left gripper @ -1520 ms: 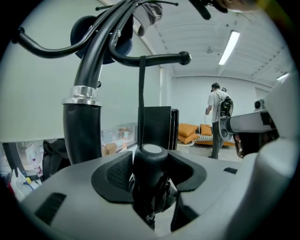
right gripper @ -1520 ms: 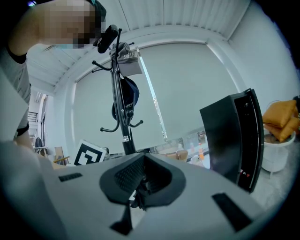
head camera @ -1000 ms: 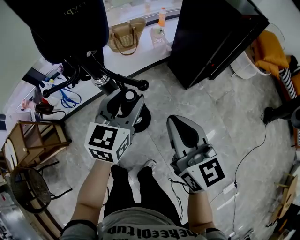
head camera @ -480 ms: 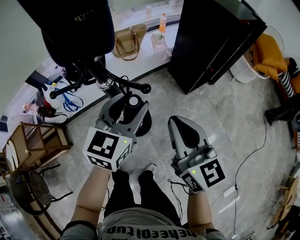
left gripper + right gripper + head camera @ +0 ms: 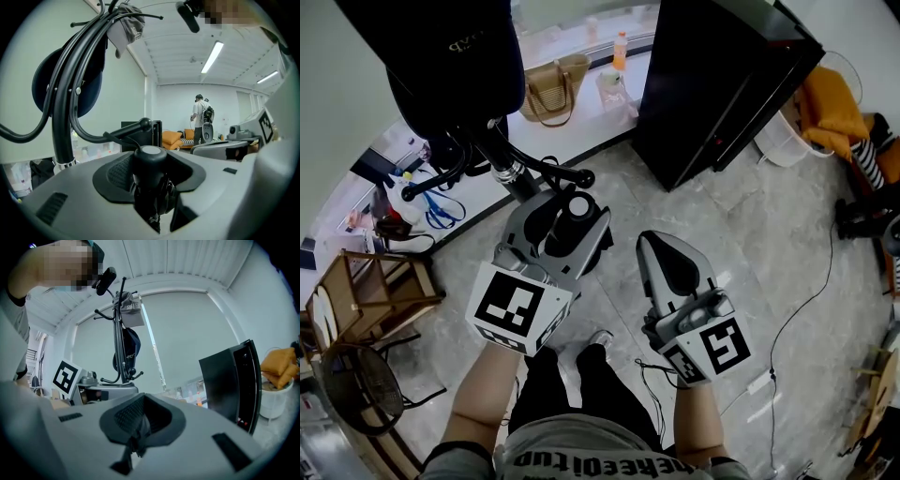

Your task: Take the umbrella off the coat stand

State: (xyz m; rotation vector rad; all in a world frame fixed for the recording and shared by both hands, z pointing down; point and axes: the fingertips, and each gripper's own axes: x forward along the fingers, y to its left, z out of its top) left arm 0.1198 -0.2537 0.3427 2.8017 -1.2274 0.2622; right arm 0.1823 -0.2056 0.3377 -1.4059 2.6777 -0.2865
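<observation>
A folded black umbrella (image 5: 575, 217) with a pale round cap stands upright between the jaws of my left gripper (image 5: 567, 211), which is shut on it. In the left gripper view the umbrella (image 5: 151, 173) fills the gap between the pads. The black coat stand (image 5: 508, 169) with curved hooks is just beyond and left of that gripper; its pole (image 5: 63, 117) rises close by. A dark cap (image 5: 441, 56) hangs on it. My right gripper (image 5: 670, 258) hovers to the right, shut and empty, and sees the stand (image 5: 123, 333) further off.
A tall black cabinet (image 5: 722, 75) stands at the back right. A straw bag (image 5: 551, 75) and an orange bottle (image 5: 622, 47) sit on the white ledge. A wooden chair (image 5: 366, 291) is at the left, a white bin (image 5: 783, 141) and a floor cable (image 5: 797, 309) at the right.
My left gripper has risen with the umbrella and drifted right, away from the stand's hooks. The right gripper has stayed put.
</observation>
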